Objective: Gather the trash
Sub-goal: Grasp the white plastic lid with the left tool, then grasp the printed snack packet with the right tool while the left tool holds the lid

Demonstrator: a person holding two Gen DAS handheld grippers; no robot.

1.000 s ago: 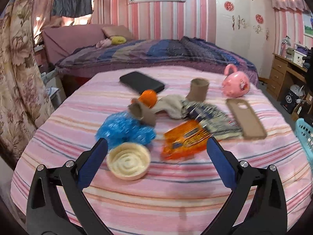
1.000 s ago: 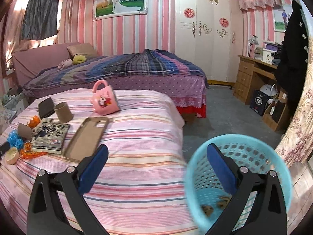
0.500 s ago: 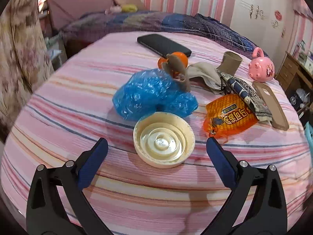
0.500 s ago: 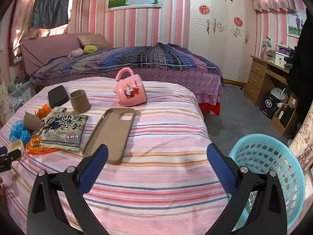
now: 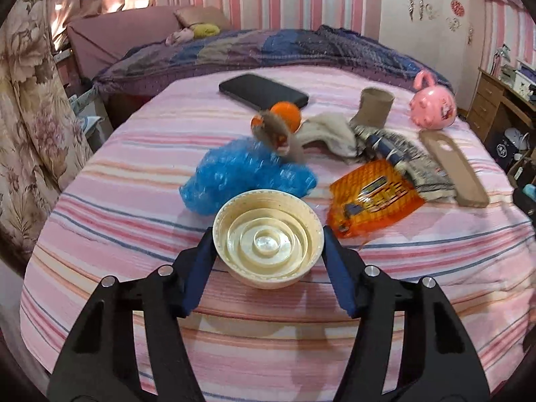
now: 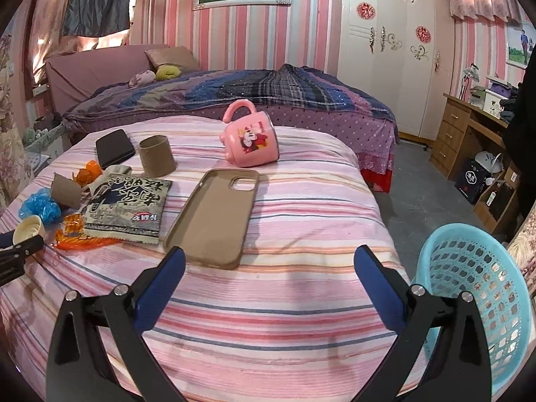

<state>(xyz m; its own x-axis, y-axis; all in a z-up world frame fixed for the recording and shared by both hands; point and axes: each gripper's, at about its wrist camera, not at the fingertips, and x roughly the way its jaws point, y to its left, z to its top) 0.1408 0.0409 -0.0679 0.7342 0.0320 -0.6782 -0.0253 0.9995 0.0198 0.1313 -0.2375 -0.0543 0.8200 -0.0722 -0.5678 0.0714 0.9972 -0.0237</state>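
Since a second ago the left gripper (image 5: pixel 268 264) has come forward and down over the pink striped bedspread (image 5: pixel 134 201), and its jaws are closing around the round cream plastic lid (image 5: pixel 268 246), blue pads touching its rim on both sides. Just beyond the lid lie a crumpled blue plastic bag (image 5: pixel 241 174) and, to its right, an orange snack wrapper (image 5: pixel 372 201). The right gripper (image 6: pixel 268 288) hangs spread wide and empty over the bedspread, a tan phone case (image 6: pixel 217 214) just ahead and a light blue perforated plastic basket (image 6: pixel 475 294) at its right.
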